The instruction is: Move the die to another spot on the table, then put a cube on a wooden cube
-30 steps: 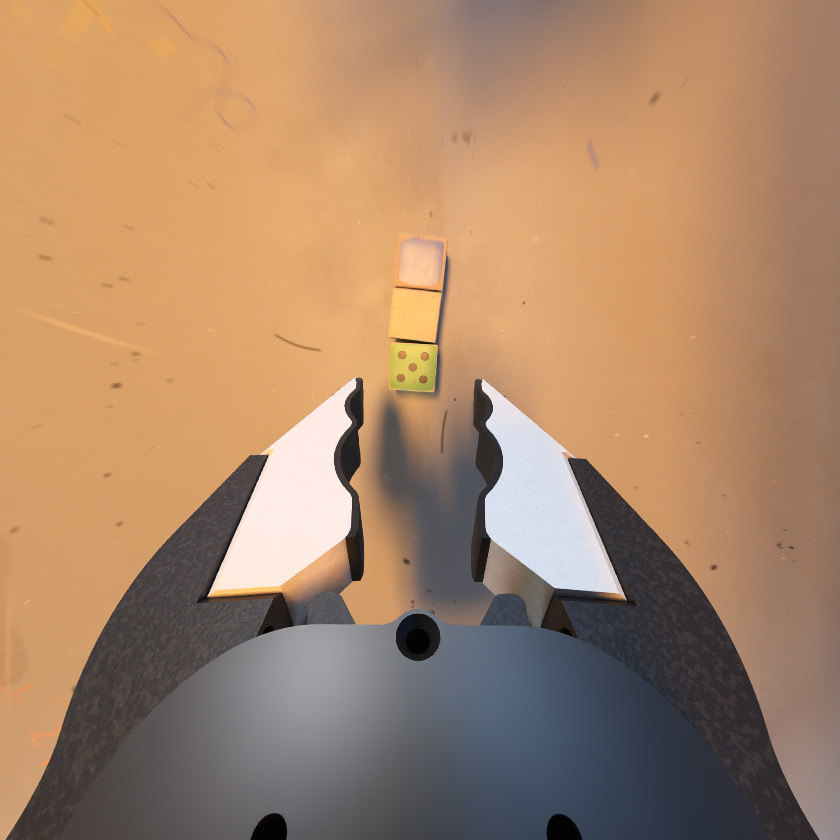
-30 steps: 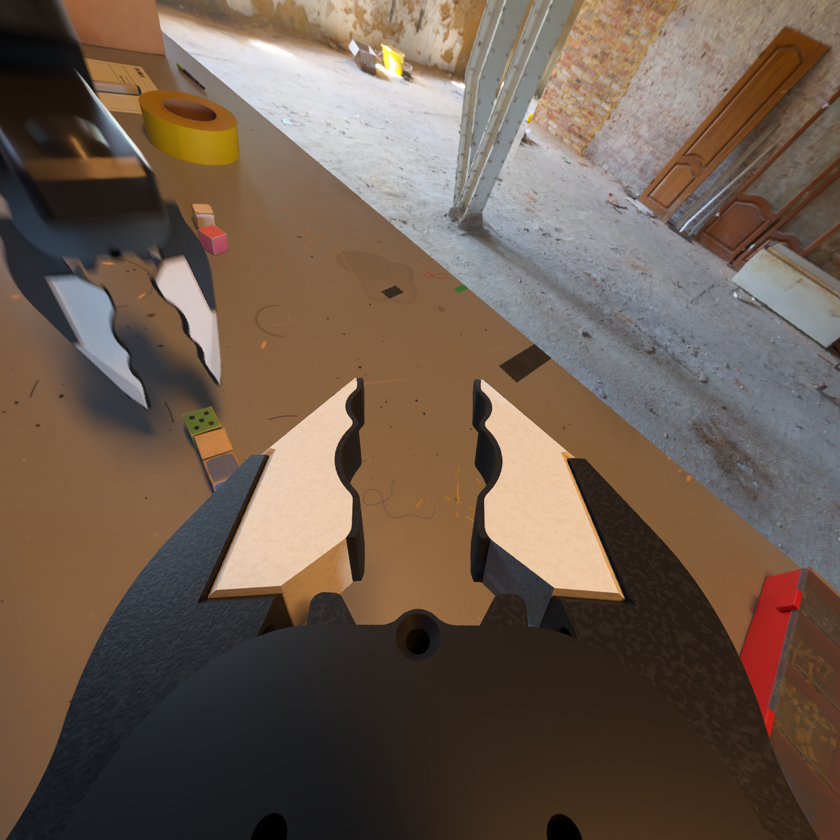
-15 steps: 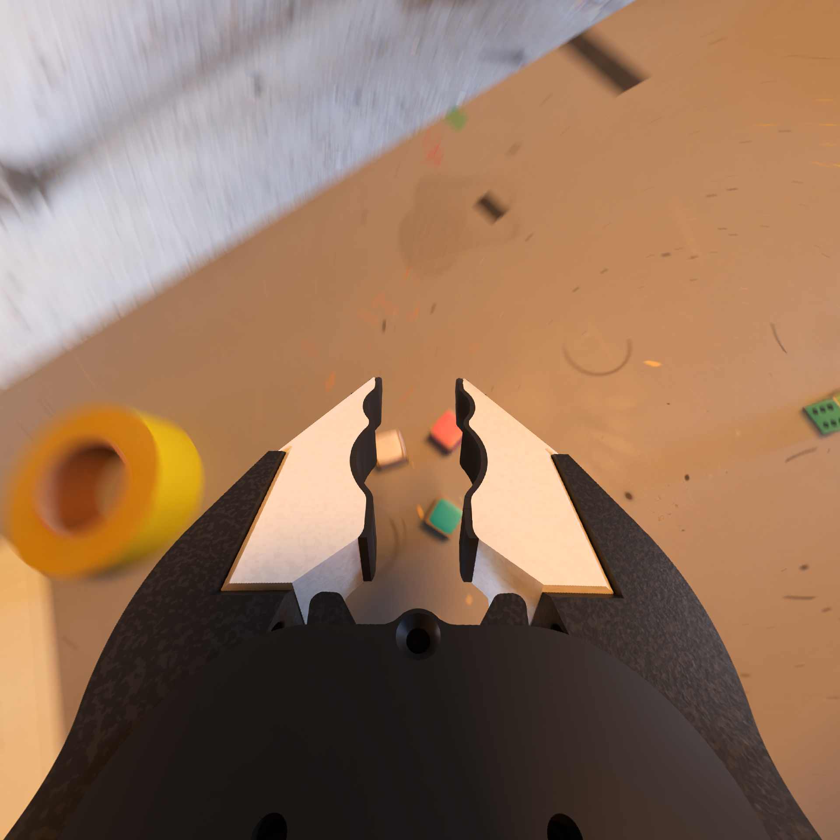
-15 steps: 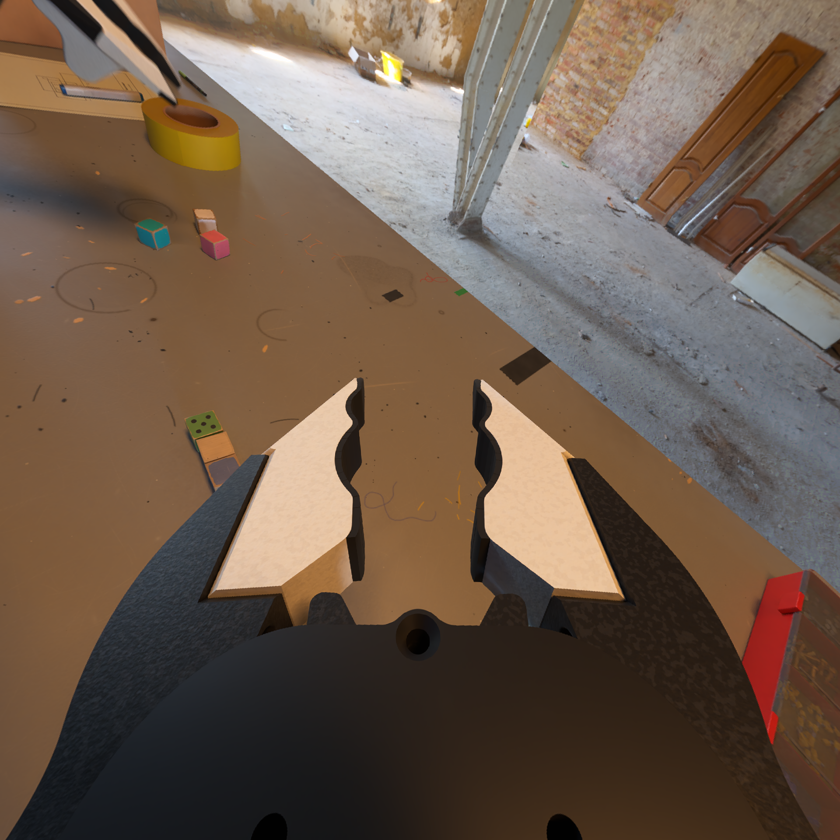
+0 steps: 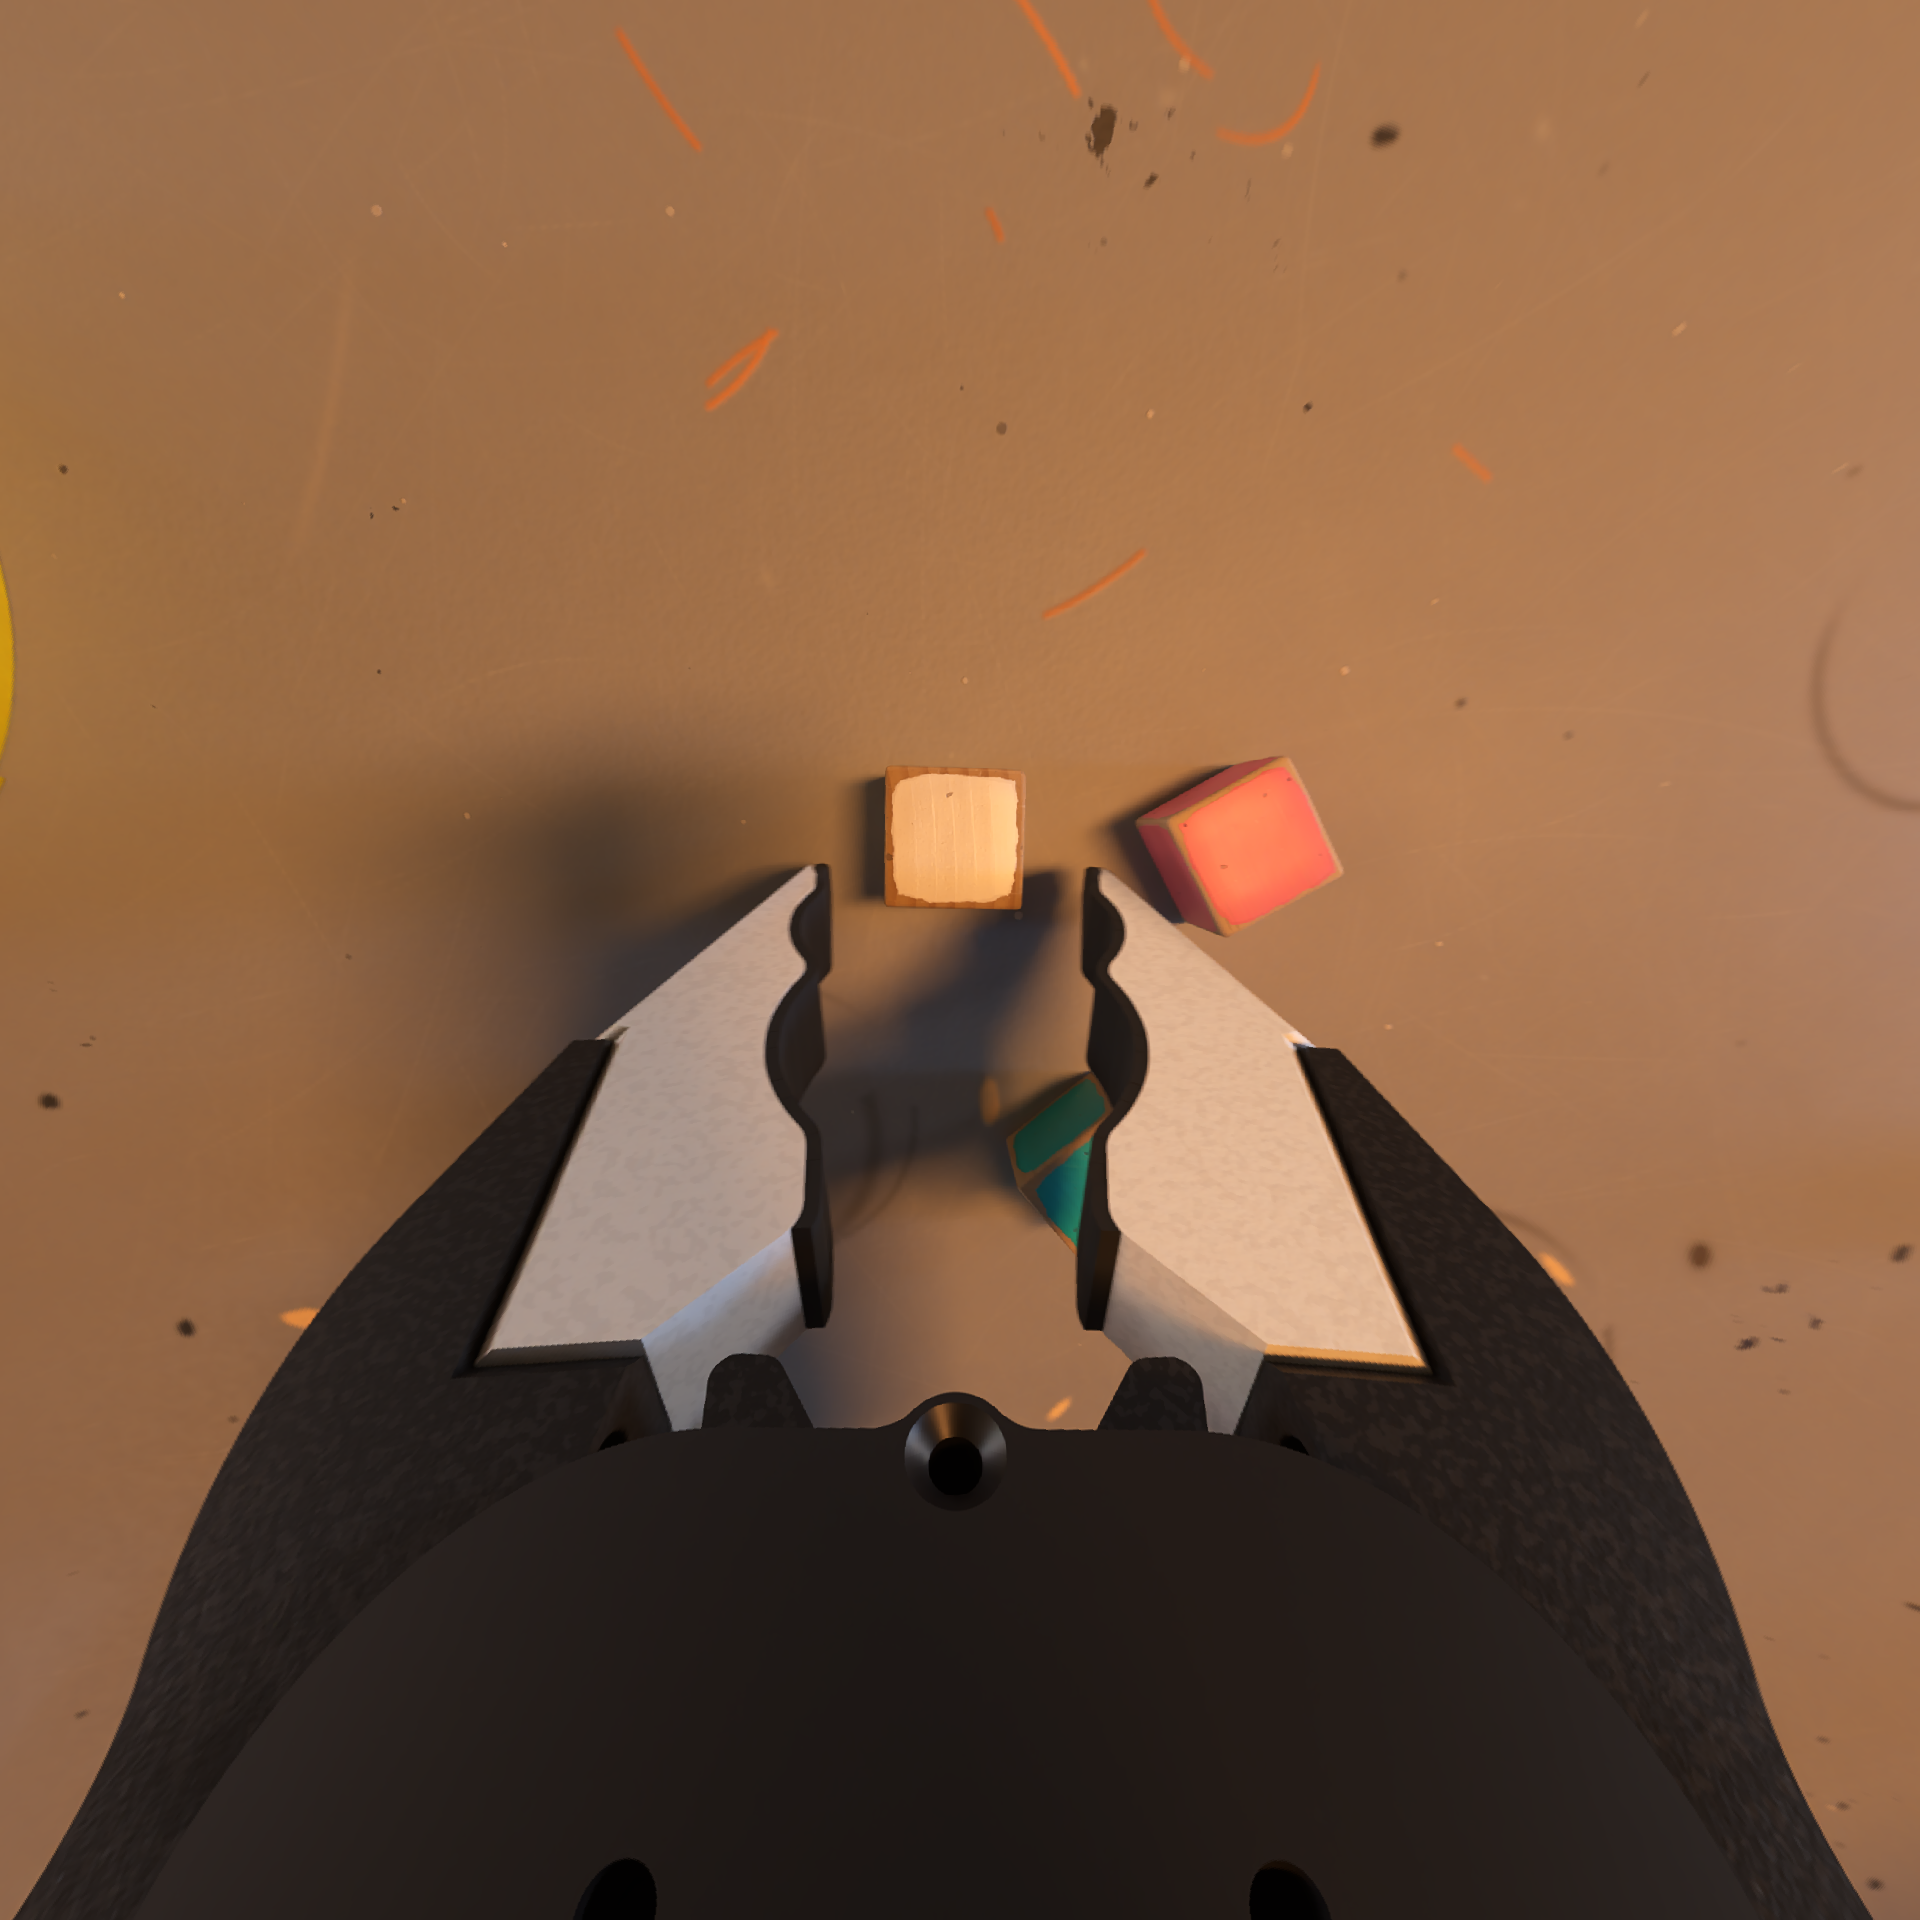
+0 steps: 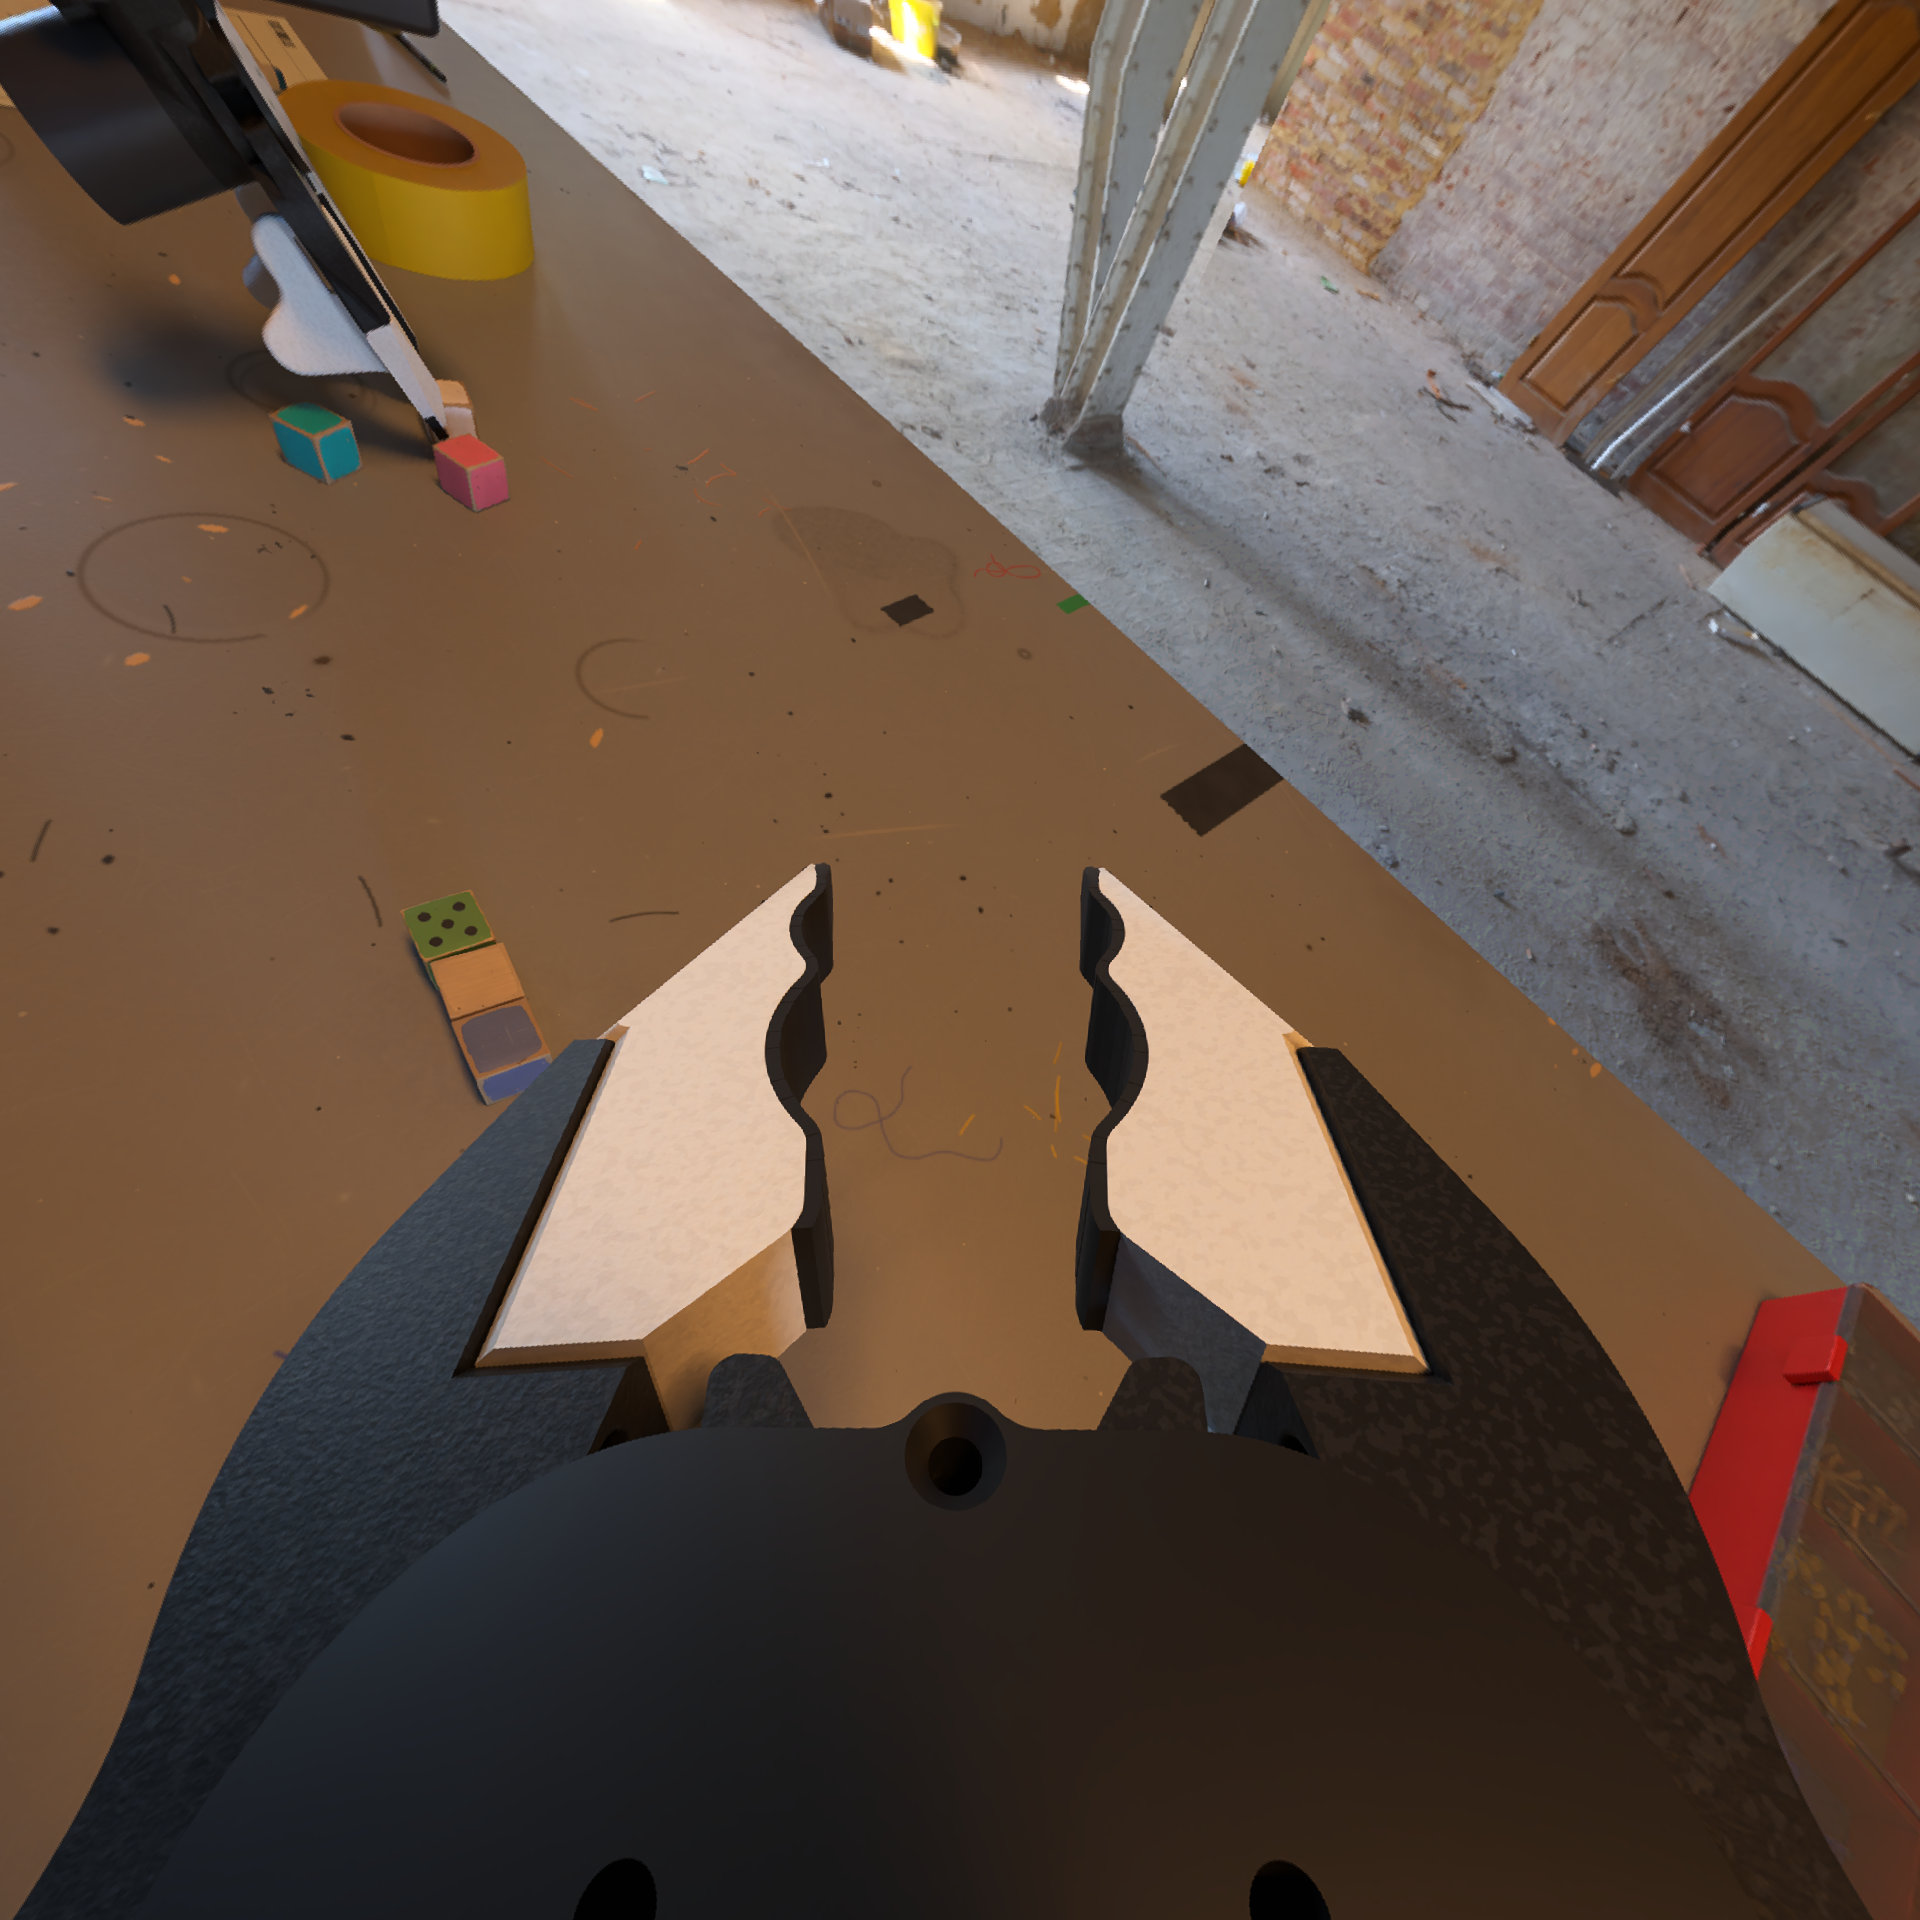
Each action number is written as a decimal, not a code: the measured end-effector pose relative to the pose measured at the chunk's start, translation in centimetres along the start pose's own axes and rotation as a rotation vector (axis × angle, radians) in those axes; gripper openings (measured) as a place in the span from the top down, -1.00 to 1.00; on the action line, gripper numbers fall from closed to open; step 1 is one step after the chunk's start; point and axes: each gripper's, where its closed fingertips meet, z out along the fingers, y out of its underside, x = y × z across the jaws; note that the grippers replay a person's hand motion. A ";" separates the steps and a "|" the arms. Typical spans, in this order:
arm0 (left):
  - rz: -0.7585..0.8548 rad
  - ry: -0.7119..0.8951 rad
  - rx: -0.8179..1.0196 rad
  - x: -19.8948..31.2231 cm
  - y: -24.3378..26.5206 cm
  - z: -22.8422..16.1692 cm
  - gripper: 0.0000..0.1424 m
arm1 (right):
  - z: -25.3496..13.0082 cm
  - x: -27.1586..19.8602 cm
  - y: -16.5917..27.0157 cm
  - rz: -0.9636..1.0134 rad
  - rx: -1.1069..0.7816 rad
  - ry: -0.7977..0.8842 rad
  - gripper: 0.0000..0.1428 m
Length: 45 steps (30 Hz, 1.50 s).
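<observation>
The green die (image 6: 447, 923) lies on the brown table at the far end of a touching row, followed by a plain wooden cube (image 6: 476, 981) and a grey-blue cube (image 6: 504, 1044). My left gripper (image 5: 954, 883) is open and empty, pointing down just short of a cream-faced wooden cube (image 5: 954, 837). A red cube (image 5: 1242, 844) lies to the right of it. A teal cube (image 5: 1060, 1153) is partly hidden behind the right finger. In the right wrist view the left gripper (image 6: 416, 400) hangs over these cubes. My right gripper (image 6: 956, 883) is open and empty above bare table.
A yellow tape roll (image 6: 416, 177) stands just beyond the cube group. The table edge (image 6: 1226, 769) runs diagonally to the right of the right gripper, with concrete floor beyond. A red box (image 6: 1766, 1455) sits at the near right.
My left gripper left the die row, swung over to the cubes near the tape roll, came down over the cream cube and opened wider. The right gripper has not moved.
</observation>
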 end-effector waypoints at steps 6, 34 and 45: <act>0.139 -0.101 -0.061 -0.9 -0.5 -1.0 0.63 | -0.2 0.0 0.1 -0.010 -0.008 -0.002 0.33; 1.377 0.497 -0.001 39.9 6.3 -5.8 0.63 | -2.5 0.2 -0.4 0.000 0.043 -0.003 0.34; 1.474 0.518 -0.026 39.0 6.3 -4.7 0.63 | -2.4 0.0 -0.2 -0.010 0.025 -0.019 0.34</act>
